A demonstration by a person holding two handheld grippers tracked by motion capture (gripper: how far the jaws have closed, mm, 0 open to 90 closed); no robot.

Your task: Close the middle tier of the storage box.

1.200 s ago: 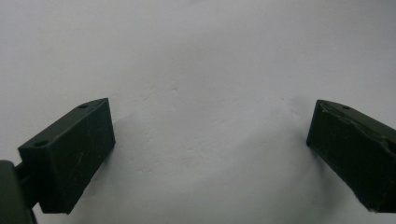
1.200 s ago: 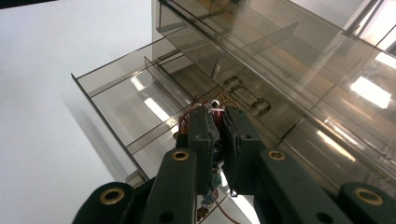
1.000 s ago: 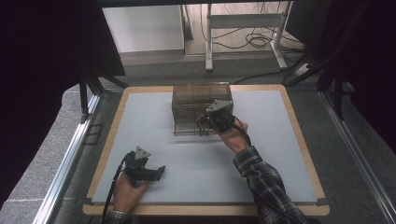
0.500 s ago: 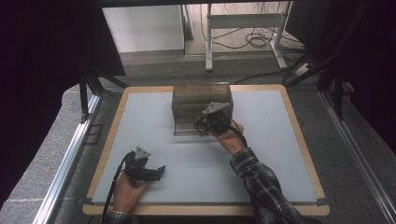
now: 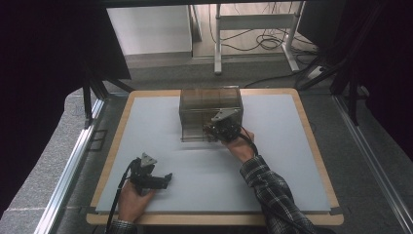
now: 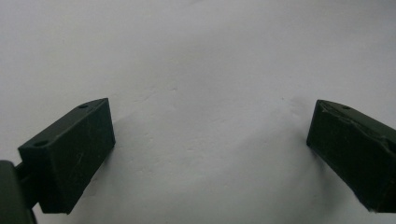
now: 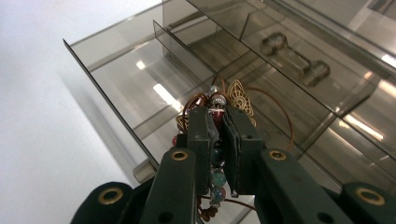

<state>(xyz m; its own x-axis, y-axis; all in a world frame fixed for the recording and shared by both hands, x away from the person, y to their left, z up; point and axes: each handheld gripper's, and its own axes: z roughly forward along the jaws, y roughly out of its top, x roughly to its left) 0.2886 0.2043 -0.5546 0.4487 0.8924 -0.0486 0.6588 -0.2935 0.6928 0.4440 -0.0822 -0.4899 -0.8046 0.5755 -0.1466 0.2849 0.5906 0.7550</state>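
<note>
R tool (image 7: 217, 122) clamped on beaded bracelet (image 7: 215, 154) (over open drawer (image 7: 140, 88)).

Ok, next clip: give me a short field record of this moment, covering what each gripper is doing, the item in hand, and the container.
right gripper: shut on a beaded necklace, held over the open drawer
beaded necklace: coloured beads, gold filigree pieces, brown cord; clamped between the jaws
drawer: pulled out of the box, smoky clear plastic, with dividers
box: clear brown plastic, at the far middle of the table
left gripper: open, nothing between the jaws, low over the near left of the table
step: necklace not yet released into the drawer
</note>
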